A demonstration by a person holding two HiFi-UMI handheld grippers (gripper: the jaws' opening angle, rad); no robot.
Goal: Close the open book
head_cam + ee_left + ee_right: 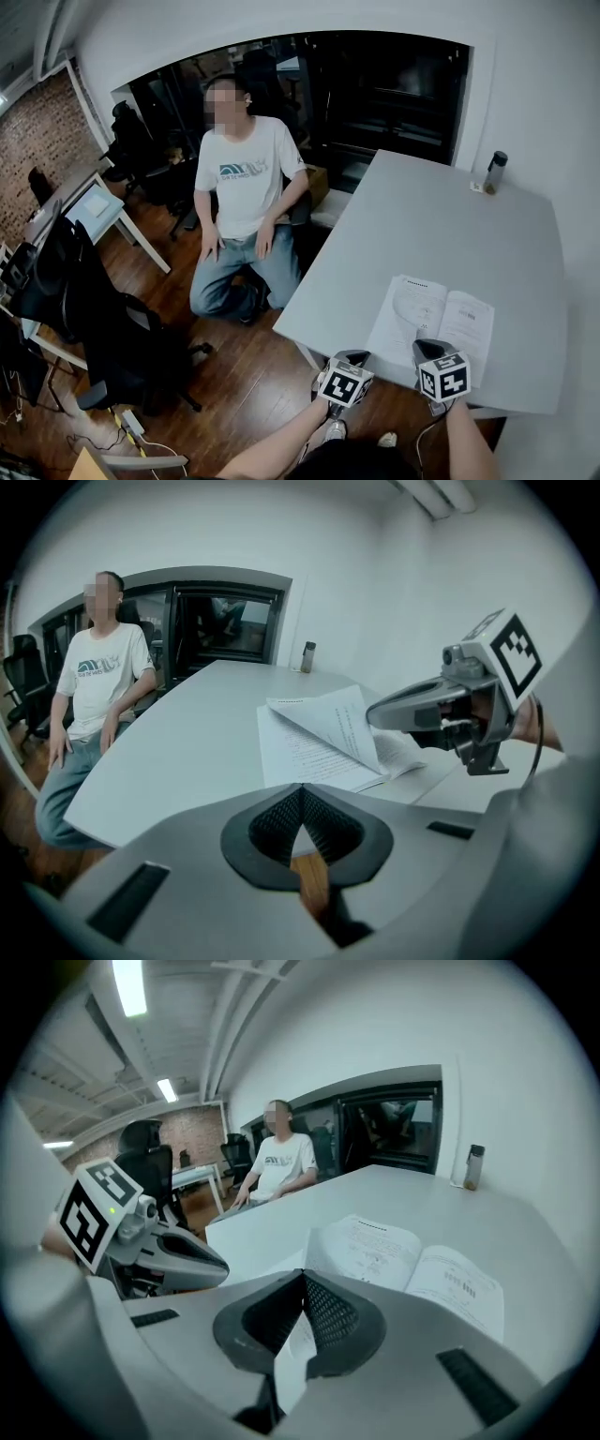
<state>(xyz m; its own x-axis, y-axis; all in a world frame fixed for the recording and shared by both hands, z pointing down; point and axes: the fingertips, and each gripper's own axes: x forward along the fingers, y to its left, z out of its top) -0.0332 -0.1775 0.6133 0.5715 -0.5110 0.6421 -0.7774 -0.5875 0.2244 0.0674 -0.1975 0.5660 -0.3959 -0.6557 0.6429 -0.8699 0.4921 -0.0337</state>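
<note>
Two grippers hang at the near edge of the grey table (422,216), and I read each from its own camera. My left gripper (300,797) has its jaws pressed together with nothing between them; only wooden floor (309,878) shows through the gap under the pads. It sits just left of the open book (433,317). My right gripper (300,1283) is clamped on a page (330,722) of that book. A white sheet runs between its closed jaws, and from the left gripper view the page stands lifted off the others, tilted up toward the jaw tips. The book lies open at the table's near edge. A dark bottle (495,172) stands at the far corner, well apart. A person (246,173) sits off the table's left side.
</note>
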